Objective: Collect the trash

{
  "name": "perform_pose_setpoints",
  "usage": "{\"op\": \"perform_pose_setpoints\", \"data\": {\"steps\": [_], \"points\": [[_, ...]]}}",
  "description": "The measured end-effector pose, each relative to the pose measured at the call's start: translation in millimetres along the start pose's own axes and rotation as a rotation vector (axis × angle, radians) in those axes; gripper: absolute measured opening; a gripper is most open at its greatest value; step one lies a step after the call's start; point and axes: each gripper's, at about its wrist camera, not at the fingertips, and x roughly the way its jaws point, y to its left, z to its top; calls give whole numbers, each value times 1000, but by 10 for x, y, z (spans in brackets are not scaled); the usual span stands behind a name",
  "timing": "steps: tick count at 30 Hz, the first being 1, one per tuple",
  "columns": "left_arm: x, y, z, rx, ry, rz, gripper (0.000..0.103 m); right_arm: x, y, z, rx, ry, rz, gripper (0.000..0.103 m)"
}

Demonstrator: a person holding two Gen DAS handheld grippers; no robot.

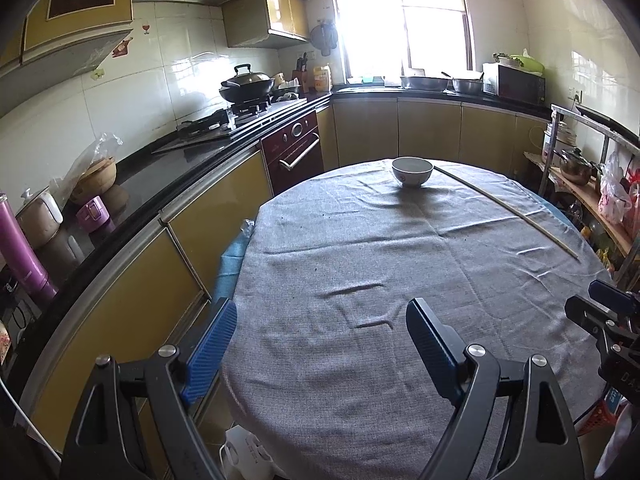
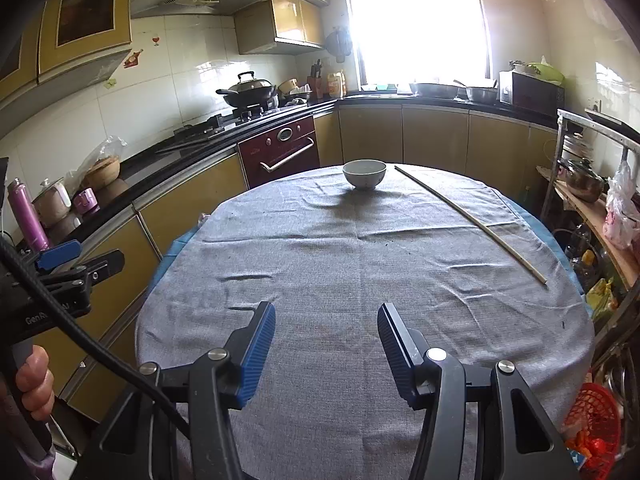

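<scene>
Here both tools are held over the near edge of the cloth-covered surface point(image 1: 360, 360), nothing gripped. The left tool point(image 1: 320, 336) is spread wide, empty; the right tool point(image 2: 326, 340) is parted less, also empty. Far ahead of both, a white bowl point(image 2: 364, 174) is seen upright near the far edge. Ahead and to the right, a long thin stick point(image 2: 472, 220) is laid diagonally, apart from the bowl. Small dark crumbs point(image 1: 316, 269) are scattered mid-cloth.
</scene>
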Motion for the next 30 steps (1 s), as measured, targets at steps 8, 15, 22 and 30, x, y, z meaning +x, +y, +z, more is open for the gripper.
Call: {"op": "perform_pose_setpoints", "data": {"steps": [8, 15, 22, 30], "points": [[-102, 4, -3, 1, -15, -6, 87, -88, 2, -13, -4, -10, -6, 57], [-138, 21, -2, -1, -23, -12, 87, -136, 13, -1, -4, -19, -12, 57], [-144, 55, -14, -5, -22, -17, 87, -124, 59, 1, -11, -15, -12, 58], [-140, 68, -14, -3, -22, -23, 87, -106, 96, 20, -17, -15, -16, 58]]}}
